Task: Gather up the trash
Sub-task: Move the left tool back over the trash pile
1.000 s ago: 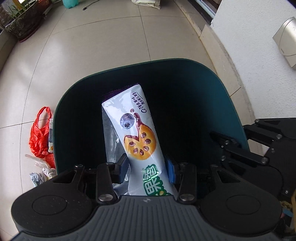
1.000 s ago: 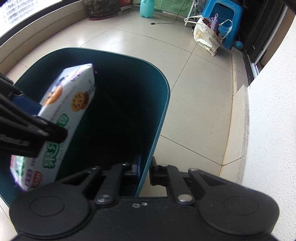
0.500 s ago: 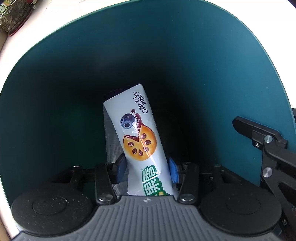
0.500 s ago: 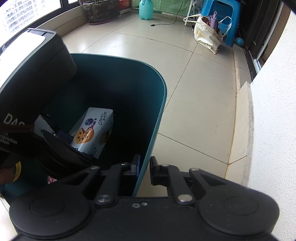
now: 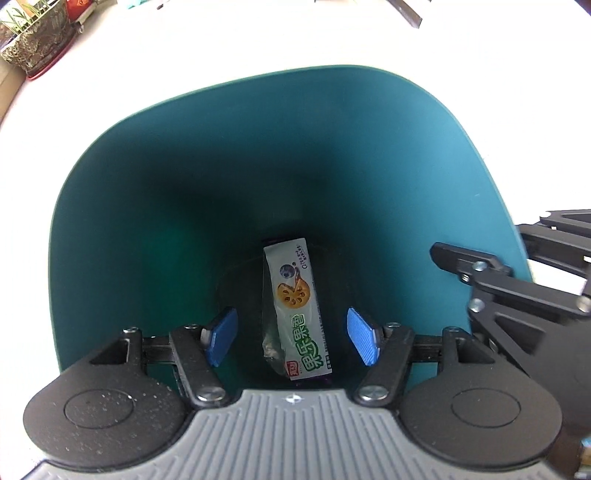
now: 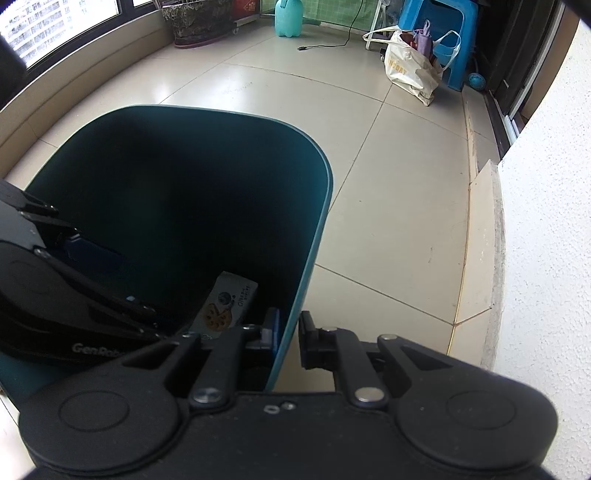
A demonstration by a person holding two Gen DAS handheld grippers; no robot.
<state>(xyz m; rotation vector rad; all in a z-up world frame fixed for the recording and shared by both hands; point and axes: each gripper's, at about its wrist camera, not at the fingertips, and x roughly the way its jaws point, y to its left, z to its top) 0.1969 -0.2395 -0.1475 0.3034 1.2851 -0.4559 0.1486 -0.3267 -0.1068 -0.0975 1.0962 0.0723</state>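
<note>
A white snack wrapper (image 5: 297, 310) with a cookie and blueberry print lies at the bottom of the teal bin (image 5: 147, 206), free of any grip. My left gripper (image 5: 291, 338) hangs over the bin mouth, its jaws opening, blue pads wide apart with only air between them. In the right wrist view the wrapper (image 6: 225, 310) shows deep inside the bin (image 6: 314, 229). My right gripper (image 6: 290, 339) is shut on the bin's near rim, one finger inside the wall and one outside.
The bin stands on a beige tiled floor beside a white wall (image 6: 546, 221). Farther off are a planter (image 6: 199, 22), a turquoise jug (image 6: 290, 18), a cable, a cream bag (image 6: 413, 70) and a blue stool (image 6: 454, 40).
My left gripper sank toward the bin's mouth and spread its jaws. The wrapper left the pads and dropped to the bin's bottom. My right gripper kept its hold on the rim.
</note>
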